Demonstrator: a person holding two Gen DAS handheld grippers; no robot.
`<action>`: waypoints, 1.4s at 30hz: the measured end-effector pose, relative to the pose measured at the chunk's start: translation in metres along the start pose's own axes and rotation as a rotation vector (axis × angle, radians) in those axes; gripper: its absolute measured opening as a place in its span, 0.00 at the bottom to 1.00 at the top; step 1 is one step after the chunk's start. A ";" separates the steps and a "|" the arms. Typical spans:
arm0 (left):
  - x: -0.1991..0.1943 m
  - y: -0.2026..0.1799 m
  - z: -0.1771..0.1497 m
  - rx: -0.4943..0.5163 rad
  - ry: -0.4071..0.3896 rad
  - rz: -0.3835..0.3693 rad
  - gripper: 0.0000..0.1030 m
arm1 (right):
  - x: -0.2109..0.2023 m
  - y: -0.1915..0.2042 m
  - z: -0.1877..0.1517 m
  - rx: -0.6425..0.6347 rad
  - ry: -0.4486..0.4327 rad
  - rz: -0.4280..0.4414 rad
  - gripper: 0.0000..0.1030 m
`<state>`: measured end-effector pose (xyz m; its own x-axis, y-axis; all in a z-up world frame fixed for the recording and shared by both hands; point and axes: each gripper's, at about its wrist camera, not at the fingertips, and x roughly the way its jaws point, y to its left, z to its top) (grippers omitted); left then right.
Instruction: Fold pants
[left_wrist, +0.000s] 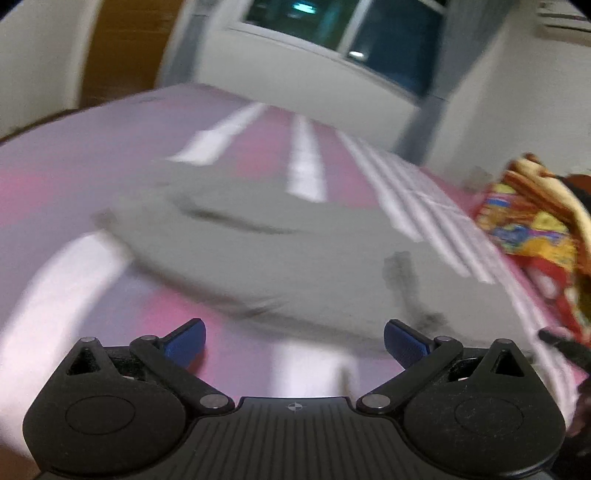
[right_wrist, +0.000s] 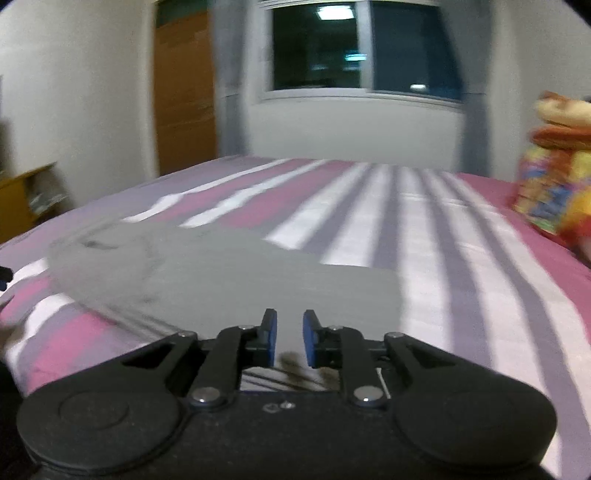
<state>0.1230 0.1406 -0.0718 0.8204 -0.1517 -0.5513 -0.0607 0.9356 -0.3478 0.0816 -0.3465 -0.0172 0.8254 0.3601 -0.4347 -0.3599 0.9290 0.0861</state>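
Grey pants lie spread on a bed with a pink, white and grey striped sheet. My left gripper is wide open and empty, just in front of the pants' near edge. In the right wrist view the pants lie ahead and to the left. My right gripper hovers over their near edge, its blue pads a narrow gap apart with nothing between them. Both views are blurred by motion.
A colourful folded blanket sits at the bed's right side, also in the right wrist view. A window and white wall stand beyond the bed. A wooden door and a small shelf are at the left.
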 end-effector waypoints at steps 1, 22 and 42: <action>0.010 -0.012 0.006 -0.012 0.011 -0.053 0.99 | -0.001 -0.008 -0.003 0.032 0.005 -0.027 0.21; 0.106 -0.078 -0.020 -0.148 0.258 -0.385 0.18 | 0.007 -0.049 -0.023 0.290 0.051 -0.038 0.29; 0.063 -0.035 0.001 -0.107 0.085 -0.249 0.75 | 0.019 -0.028 -0.025 0.182 0.074 -0.106 0.33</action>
<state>0.1777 0.0983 -0.0935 0.7672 -0.4028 -0.4991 0.0733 0.8282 -0.5556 0.0963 -0.3674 -0.0499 0.8178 0.2586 -0.5140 -0.1830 0.9638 0.1939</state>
